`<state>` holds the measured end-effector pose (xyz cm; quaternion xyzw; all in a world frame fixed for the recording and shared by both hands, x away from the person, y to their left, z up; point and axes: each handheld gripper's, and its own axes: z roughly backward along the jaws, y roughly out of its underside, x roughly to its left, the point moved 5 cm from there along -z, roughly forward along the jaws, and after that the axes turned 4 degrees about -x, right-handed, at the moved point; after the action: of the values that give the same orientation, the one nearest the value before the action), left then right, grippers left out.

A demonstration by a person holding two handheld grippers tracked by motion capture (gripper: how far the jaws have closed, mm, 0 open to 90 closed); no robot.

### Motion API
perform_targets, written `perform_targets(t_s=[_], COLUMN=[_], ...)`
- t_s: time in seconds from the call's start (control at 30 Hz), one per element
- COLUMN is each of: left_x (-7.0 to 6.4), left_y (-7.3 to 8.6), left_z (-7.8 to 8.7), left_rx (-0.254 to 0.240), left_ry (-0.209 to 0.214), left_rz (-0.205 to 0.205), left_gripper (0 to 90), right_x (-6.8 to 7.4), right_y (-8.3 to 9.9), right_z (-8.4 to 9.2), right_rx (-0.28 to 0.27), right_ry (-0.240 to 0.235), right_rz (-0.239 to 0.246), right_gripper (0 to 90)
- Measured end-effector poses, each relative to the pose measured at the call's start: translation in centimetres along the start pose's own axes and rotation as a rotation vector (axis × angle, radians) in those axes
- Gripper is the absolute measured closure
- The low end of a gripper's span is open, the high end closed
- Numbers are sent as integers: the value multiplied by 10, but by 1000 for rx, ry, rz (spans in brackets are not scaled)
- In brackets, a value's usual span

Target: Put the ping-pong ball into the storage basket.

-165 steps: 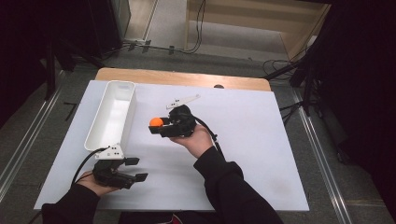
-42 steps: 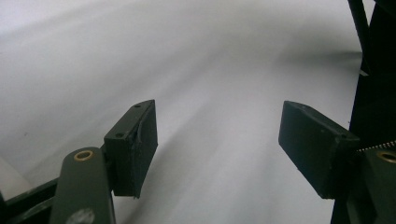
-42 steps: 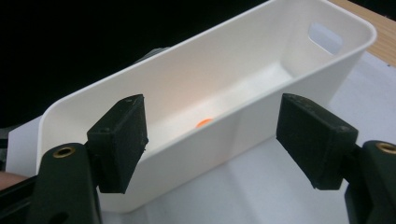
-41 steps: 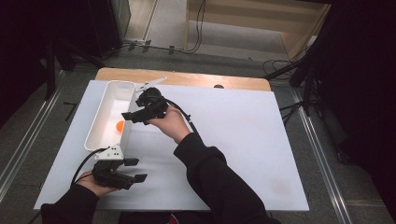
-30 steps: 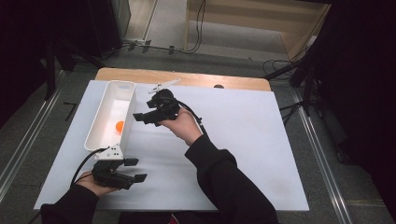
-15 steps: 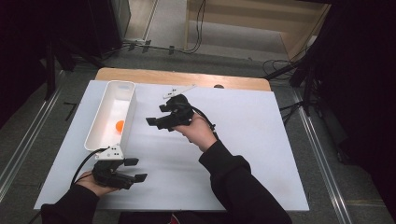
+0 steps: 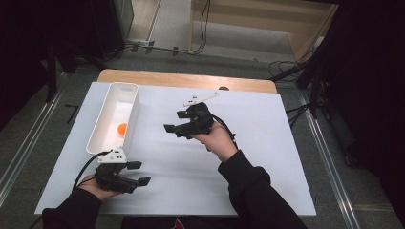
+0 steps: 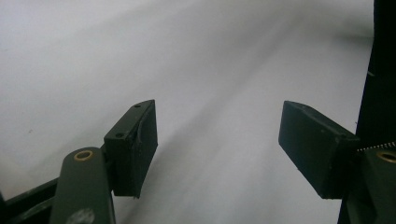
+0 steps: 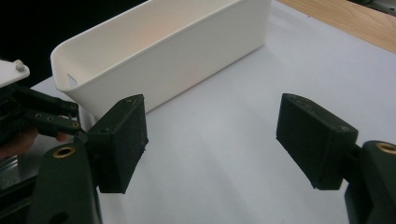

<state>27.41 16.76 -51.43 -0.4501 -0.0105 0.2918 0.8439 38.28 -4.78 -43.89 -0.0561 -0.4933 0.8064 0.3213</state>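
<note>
The orange ball (image 7: 122,128) is seen lying inside the white bin (image 7: 128,89), toward its near half, at the left side of the white table (image 7: 267,157). It is free of both grippers, so the placing step is judged to be done.

The right gripper (image 7: 175,129) is held above the middle of the table, to the right of the bin and well apart from it, pointing left toward the bin. Its jaws are seen spread apart in the right gripper view, with nothing between them; the bin's outer wall (image 9: 187,56) is seen beyond them.

The left gripper (image 7: 136,172) is held low at the near left of the table, just near of the bin's near end. Its jaws are likewise spread apart and empty, with bare table surface seen between them in the left gripper view.

No second loose item is made out on the table, though the far edge is small and dim in the high view, so this is offered with caution. What is left is judged to be withdrawal of the right gripper to a resting place.
</note>
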Motion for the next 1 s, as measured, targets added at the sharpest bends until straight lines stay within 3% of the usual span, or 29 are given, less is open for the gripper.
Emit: perform_targets(t_s=[0.27, 1.0], left_x=[0, -1], left_y=[0, 0], left_z=[0, 3], left_rx=[3, -3], left_ry=[-1, -7], left_rz=[-3, -16], left_gripper=[288, 288], right_x=[-8, -22], right_y=[19, 53], right_z=[15, 53], right_rx=[13, -20], right_ry=[23, 55], right_rz=[0, -36], right_gripper=[234, 233])
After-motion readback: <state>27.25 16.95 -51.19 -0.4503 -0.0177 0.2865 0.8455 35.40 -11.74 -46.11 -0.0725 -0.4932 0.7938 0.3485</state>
